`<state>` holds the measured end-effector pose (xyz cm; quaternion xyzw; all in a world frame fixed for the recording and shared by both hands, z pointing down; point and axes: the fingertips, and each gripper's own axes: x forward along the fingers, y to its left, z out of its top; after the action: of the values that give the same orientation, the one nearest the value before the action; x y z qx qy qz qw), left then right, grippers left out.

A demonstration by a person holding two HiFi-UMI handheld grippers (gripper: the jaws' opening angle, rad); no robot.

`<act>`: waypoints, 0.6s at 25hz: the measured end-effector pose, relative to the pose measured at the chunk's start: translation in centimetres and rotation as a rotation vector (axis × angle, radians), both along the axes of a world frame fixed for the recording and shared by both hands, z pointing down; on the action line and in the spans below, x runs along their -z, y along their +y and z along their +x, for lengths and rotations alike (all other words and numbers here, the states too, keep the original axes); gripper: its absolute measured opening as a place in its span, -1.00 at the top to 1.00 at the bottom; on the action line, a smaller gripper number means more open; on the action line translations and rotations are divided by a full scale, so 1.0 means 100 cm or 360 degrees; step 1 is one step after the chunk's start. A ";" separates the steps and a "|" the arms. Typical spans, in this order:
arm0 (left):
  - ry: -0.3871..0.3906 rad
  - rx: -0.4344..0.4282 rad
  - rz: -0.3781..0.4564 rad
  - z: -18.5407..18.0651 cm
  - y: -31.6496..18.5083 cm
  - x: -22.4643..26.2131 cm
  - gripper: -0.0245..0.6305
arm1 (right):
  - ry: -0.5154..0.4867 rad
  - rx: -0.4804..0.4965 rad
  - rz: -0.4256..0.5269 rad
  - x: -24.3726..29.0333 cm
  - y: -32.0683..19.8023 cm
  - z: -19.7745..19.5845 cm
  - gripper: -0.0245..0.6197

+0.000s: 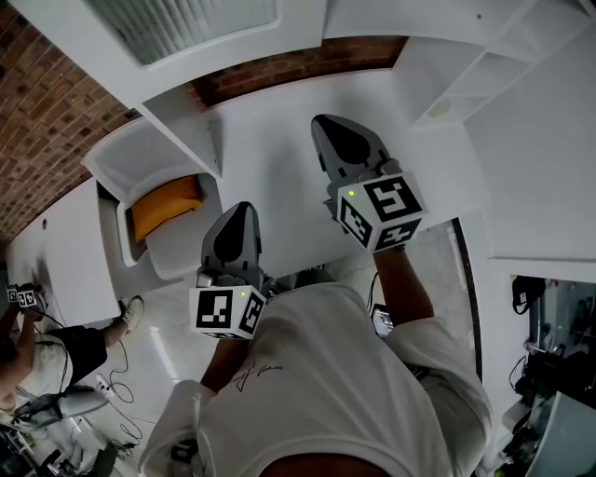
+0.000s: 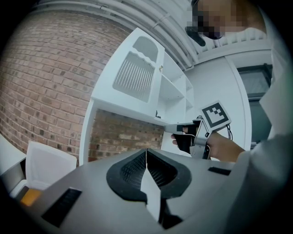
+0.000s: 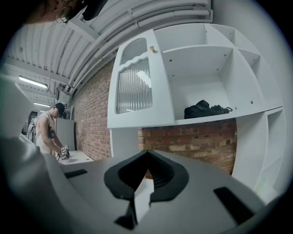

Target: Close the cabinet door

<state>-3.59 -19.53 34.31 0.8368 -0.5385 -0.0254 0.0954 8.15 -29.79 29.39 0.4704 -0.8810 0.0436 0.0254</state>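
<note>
A white cabinet door (image 3: pixel 135 89) with a ribbed glass pane and a small knob (image 3: pixel 153 49) stands swung open to the left of the open shelves (image 3: pixel 201 59). It also shows in the left gripper view as the door (image 2: pixel 135 75) and from above as the door (image 1: pixel 186 23). My right gripper (image 1: pixel 328 123) is shut and empty, held level in front of the cabinet, below the door and apart from it. My left gripper (image 1: pixel 242 209) is lower and to the left, also shut with nothing in it. From the left gripper view the right gripper (image 2: pixel 169 129) sits under the door's lower edge.
A black bag (image 3: pixel 206 109) lies on the middle shelf. A white chair with an orange cushion (image 1: pixel 163 207) stands left of the cabinet, beside a white table (image 1: pixel 56 252). Another person (image 3: pixel 48 130) works at that table. Brick wall (image 3: pixel 192 141) fills the recess under the shelves.
</note>
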 end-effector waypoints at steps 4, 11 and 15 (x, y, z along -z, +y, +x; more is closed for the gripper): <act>-0.0007 -0.0019 0.0006 -0.006 0.014 0.002 0.87 | -0.0054 0.0027 -0.0055 -0.007 0.023 -0.003 0.84; -0.0024 -0.0039 0.0003 -0.018 0.039 0.000 0.87 | -0.0047 -0.0001 -0.0115 -0.024 0.058 -0.007 0.84; -0.0016 -0.0045 0.0005 -0.029 0.049 0.001 0.87 | -0.0036 -0.0006 -0.0139 -0.029 0.075 -0.017 0.84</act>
<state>-6.47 -14.63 34.23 0.8446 -0.5271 -0.0207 0.0916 6.45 -22.25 32.30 0.4698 -0.8777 0.0874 0.0357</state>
